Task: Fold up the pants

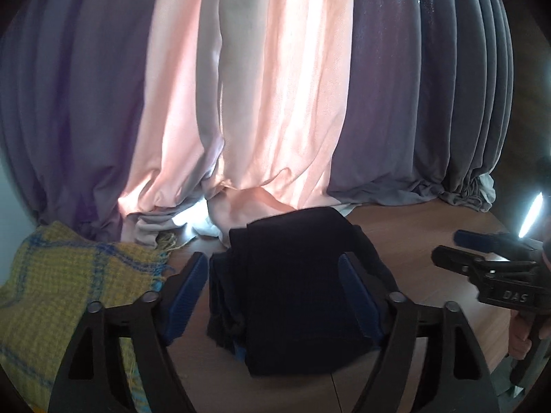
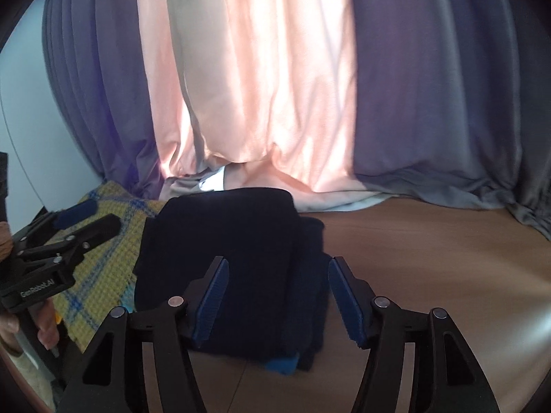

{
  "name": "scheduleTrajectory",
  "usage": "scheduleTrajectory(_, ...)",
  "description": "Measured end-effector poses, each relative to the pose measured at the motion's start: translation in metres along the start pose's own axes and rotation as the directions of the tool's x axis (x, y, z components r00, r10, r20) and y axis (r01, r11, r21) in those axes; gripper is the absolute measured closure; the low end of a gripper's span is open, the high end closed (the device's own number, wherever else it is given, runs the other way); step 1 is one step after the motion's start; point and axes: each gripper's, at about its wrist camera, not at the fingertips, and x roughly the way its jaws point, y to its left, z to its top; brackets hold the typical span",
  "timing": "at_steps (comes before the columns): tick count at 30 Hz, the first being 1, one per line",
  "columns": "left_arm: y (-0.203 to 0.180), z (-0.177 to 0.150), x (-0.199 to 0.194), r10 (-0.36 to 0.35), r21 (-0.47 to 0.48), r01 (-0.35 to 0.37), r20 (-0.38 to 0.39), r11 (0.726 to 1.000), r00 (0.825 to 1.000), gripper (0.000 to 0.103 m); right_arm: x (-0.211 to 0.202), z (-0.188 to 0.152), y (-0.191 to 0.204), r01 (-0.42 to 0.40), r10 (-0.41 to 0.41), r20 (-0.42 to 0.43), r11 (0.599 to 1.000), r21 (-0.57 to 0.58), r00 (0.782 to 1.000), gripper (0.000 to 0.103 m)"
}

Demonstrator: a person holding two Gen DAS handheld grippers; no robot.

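- Left wrist view: the left gripper (image 1: 273,296) hangs over the table (image 1: 413,241) with its jaws spread wide and nothing clamped. The blue pads (image 1: 182,296) stand clear on either side of the cloth rather than pressing on it.
- The pants (image 1: 292,292), dark navy, lie on the wood just below and ahead of those jaws, in a compact stacked rectangle with layered edges showing at the left side. That shape suggests the folding is largely done, and the gripper is held back so the bundle rests undisturbed.
- A yellow-and-blue checked cloth (image 1: 69,292) lies to the left, just beside the pants. Pink and grey curtains (image 1: 275,86) hang behind and bunch on the tabletop.
- At the right edge the right gripper (image 1: 451,244) reaches in, its fingers parted and bare.
- Right wrist view: the right gripper (image 2: 279,296) also hovers above the pants (image 2: 234,268), its jaws apart and empty, the pads not touching the fabric.
- Something blue (image 2: 280,366) peeks from under the near edge of the pants; what it is cannot be told.
- The left gripper (image 2: 86,220) shows at the left over the checked cloth (image 2: 103,275), open with nothing in it.
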Motion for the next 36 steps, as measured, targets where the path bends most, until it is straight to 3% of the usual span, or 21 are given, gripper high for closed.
scheduleTrajectory(3, -0.011, -0.015, -0.018, 0.033, 0.027, -0.034, 0.017, 0.999, 0.999, 0.018, -0.022, -0.015, 0.0, 0.023, -0.023, 0.035, 1.0, 0.017, 0.999, 0.027)
scheduleTrajectory(9, -0.031, -0.045, -0.056, 0.035, 0.012, -0.036, 0.043, 0.999, 0.998, 0.012, -0.066, -0.049, 0.0, 0.071, -0.072, 0.097, 0.997, 0.017, 0.993, 0.019)
scheduleTrajectory(16, -0.07, -0.082, -0.109, 0.091, 0.028, -0.094, 0.088, 0.995, 0.992, 0.008, -0.113, -0.087, -0.008, 0.068, -0.068, 0.116, 0.998, 0.003, 0.991, 0.019)
scheduleTrajectory(22, -0.092, -0.104, -0.143, 0.081, 0.022, -0.083, 0.087, 0.996, 0.993, 0.007, -0.153, -0.119, -0.01, 0.076, -0.074, 0.126, 0.997, -0.01, 0.989, 0.019)
scheduleTrajectory(36, -0.124, -0.141, -0.184, 0.097, 0.013, -0.098, 0.085, 0.995, 0.992, 0.002, -0.205, -0.166, -0.011, 0.071, -0.069, 0.121, 0.997, -0.01, 0.99, 0.019)
